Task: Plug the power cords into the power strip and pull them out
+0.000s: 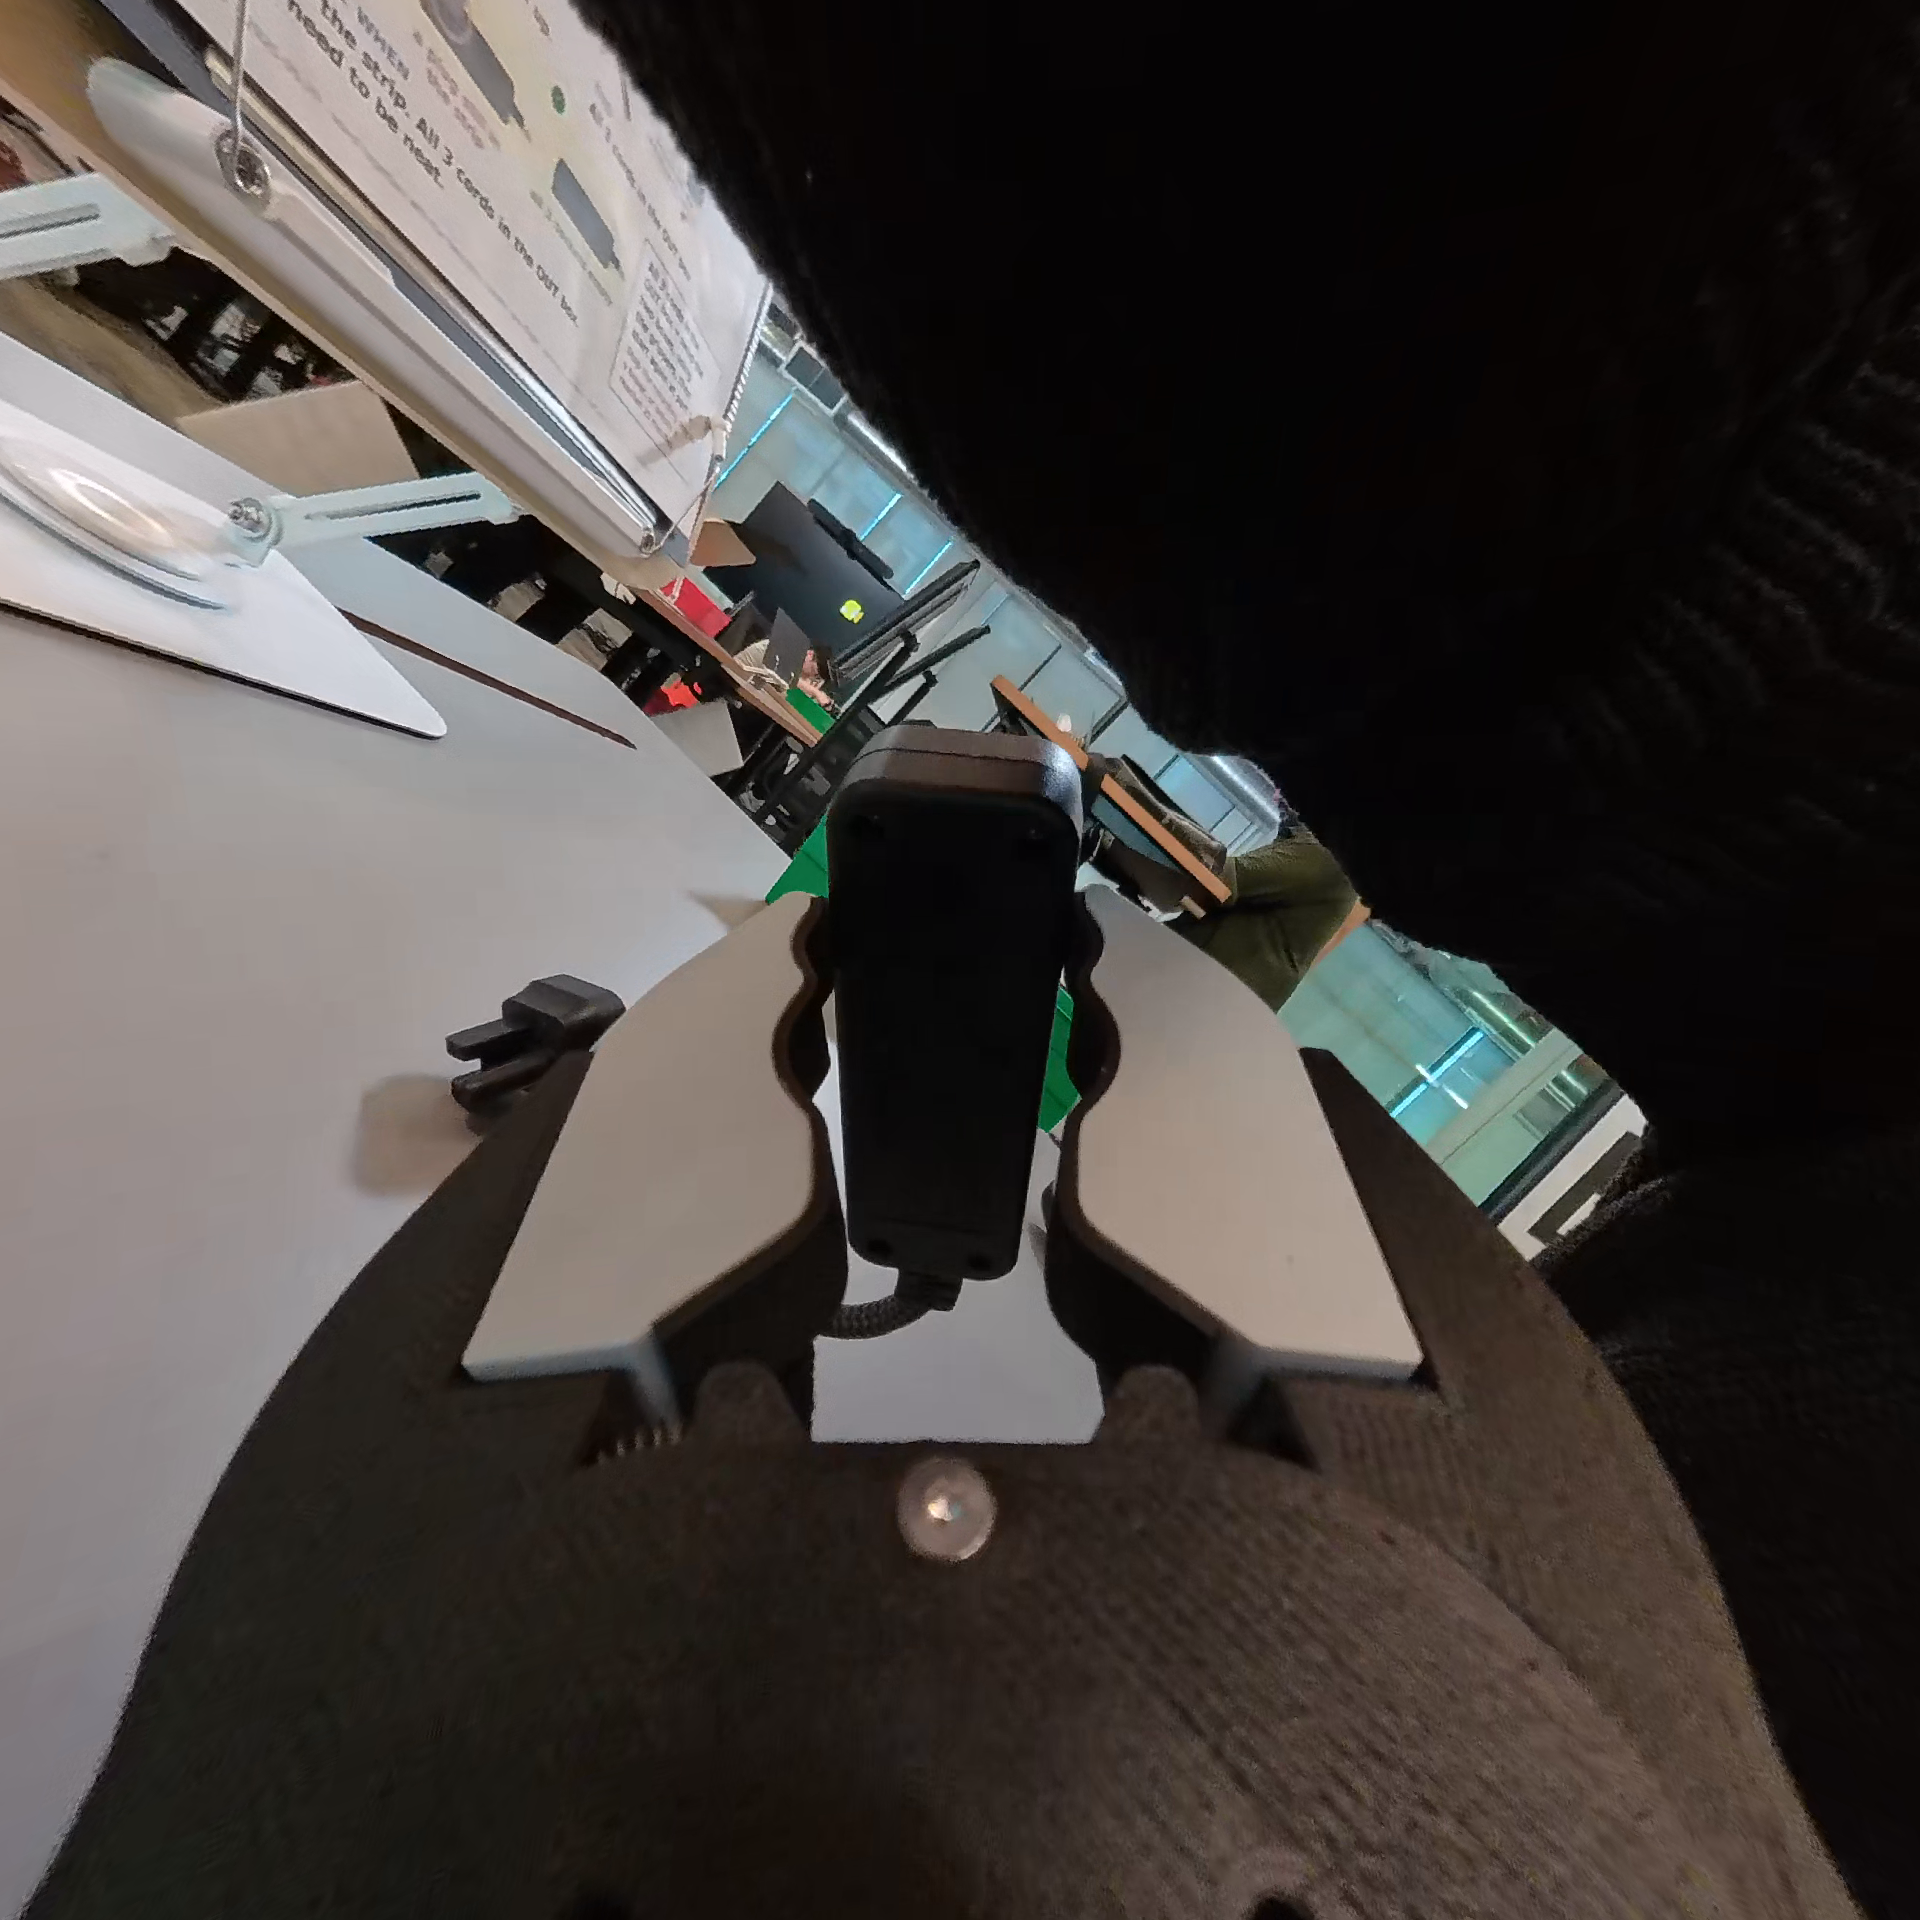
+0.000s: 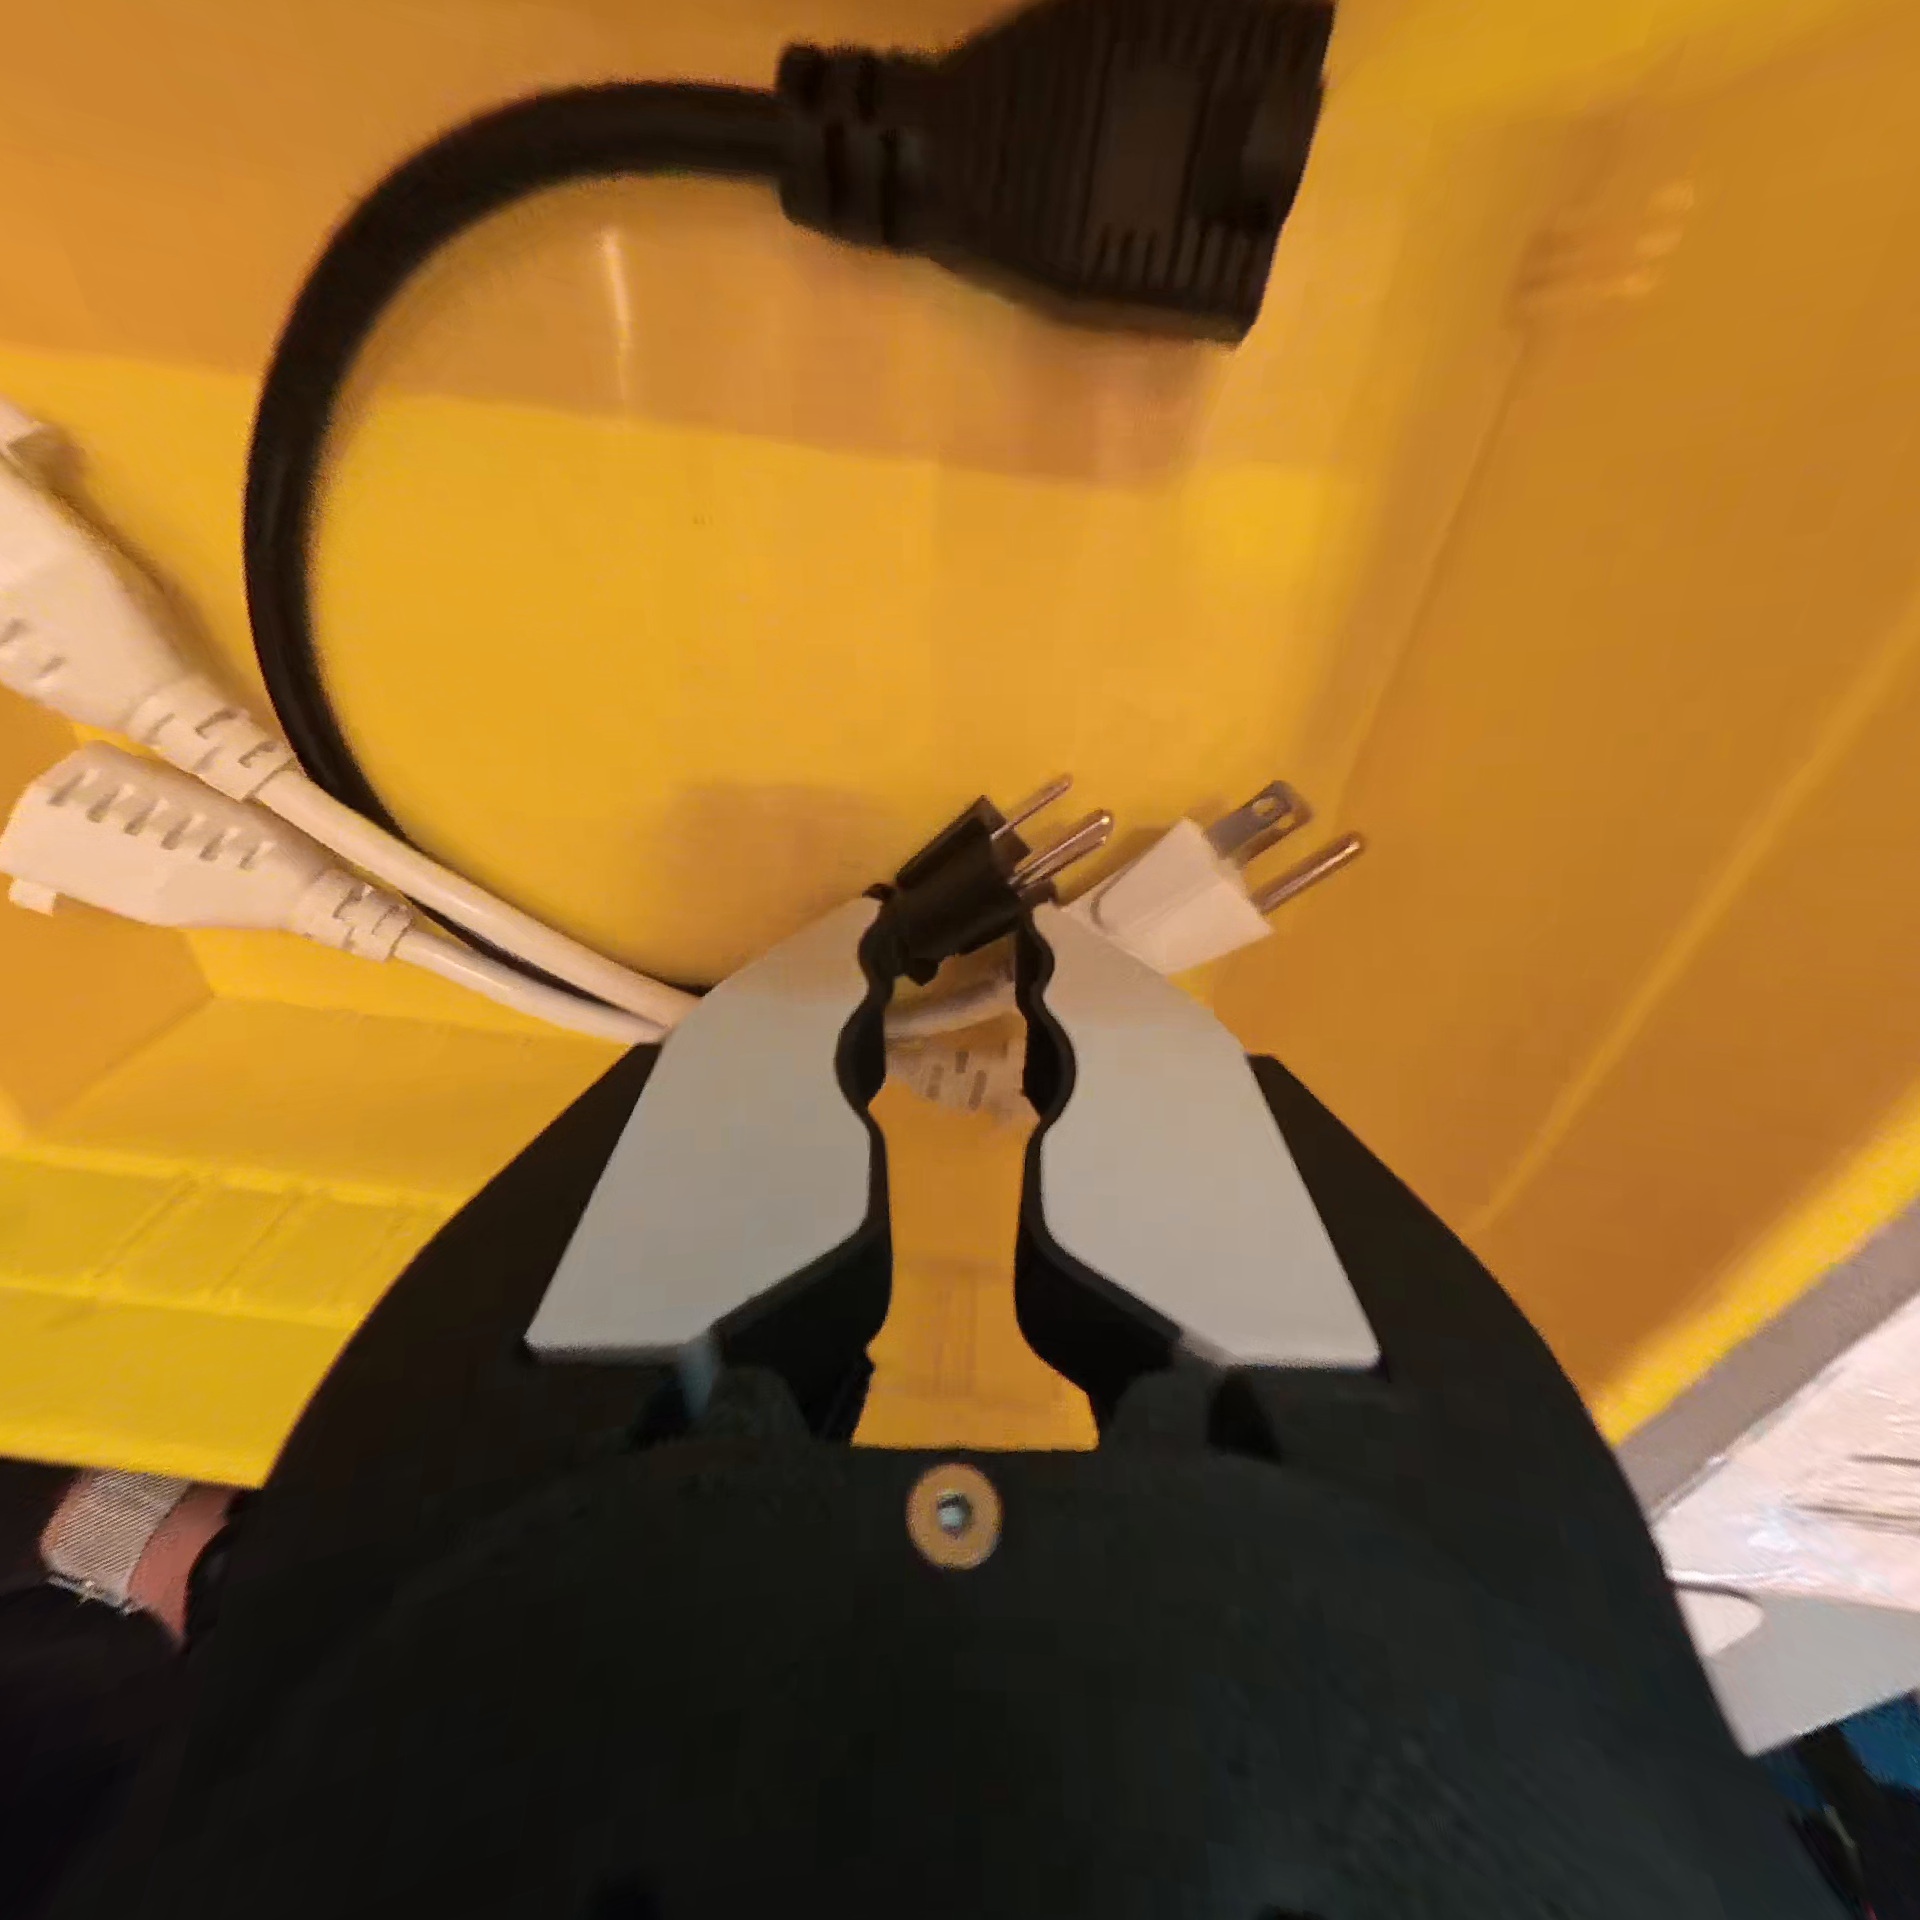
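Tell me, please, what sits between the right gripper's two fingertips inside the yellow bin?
In the right wrist view, the black plug sits between the right gripper's fingertips, prongs pointing away, inside the yellow bin.

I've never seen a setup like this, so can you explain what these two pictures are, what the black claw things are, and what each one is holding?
There is no robot here: a person holds a hand-held two-finger gripper in each hand, and a wide-angle camera on each looks forward along its fingers.

The left wrist view shows the left gripper, black with pale grey finger plates, shut on a long black plastic power strip whose braided cable leaves its near end. It is held above a pale grey table, where a small black plug lies.

The right wrist view looks into a bright yellow plastic bin. The right gripper is shut on the black three-prong plug of a short black cord, whose chunky black socket end lies farther in. White power cords lie beside it, one white plug right next to the gripped one.
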Demonstrator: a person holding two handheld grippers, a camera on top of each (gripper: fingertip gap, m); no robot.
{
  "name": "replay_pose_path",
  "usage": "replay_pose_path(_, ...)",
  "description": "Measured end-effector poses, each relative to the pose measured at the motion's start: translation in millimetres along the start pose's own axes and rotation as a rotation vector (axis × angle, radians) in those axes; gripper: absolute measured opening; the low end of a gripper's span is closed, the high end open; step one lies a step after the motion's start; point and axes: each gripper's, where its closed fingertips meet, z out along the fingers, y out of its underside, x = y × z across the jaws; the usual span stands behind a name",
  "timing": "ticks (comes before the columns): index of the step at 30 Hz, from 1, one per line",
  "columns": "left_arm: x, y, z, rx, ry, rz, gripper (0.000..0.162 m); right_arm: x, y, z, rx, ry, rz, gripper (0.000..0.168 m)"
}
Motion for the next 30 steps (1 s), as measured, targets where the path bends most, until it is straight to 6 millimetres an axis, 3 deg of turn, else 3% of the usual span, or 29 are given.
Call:
replay_pose_path(3, -0.4, -0.5, 0.1, -0.001, -0.001, 0.003, 0.044, -3.0, 10.0, 12.1, -0.074, 0.016, -0.014, 0.029)
replay_pose_path(11, 0.9, 3.7, 4.0, -0.019, 0.000, 0.011, 0.044, -4.1, 9.9, 15.5, -0.087, 0.083, -0.030, 0.033)
replay_pose_path(18, 1.6, 6.7, 5.4, -0.034, 0.000, 0.020, 0.044, -10.4, 18.8, 24.3, -0.179, 0.106, -0.027, 0.048)
replay_pose_path(22, 2.3, 6.4, 5.5, -0.039, 0.001, 0.029, 0.044, -8.7, 15.7, 24.6, -0.155, 0.100, -0.036, 0.040)
replay_pose_path(26, 2.0, 7.0, 7.0, -0.040, 0.005, 0.020, 0.044, -13.7, -6.1, 12.7, -0.003, 0.065, -0.078, 0.023)
replay_pose_path(30, 1.8, 6.9, 6.7, -0.044, 0.004, 0.027, 0.044, -19.1, -31.5, -22.0, 0.217, 0.049, -0.131, 0.022)
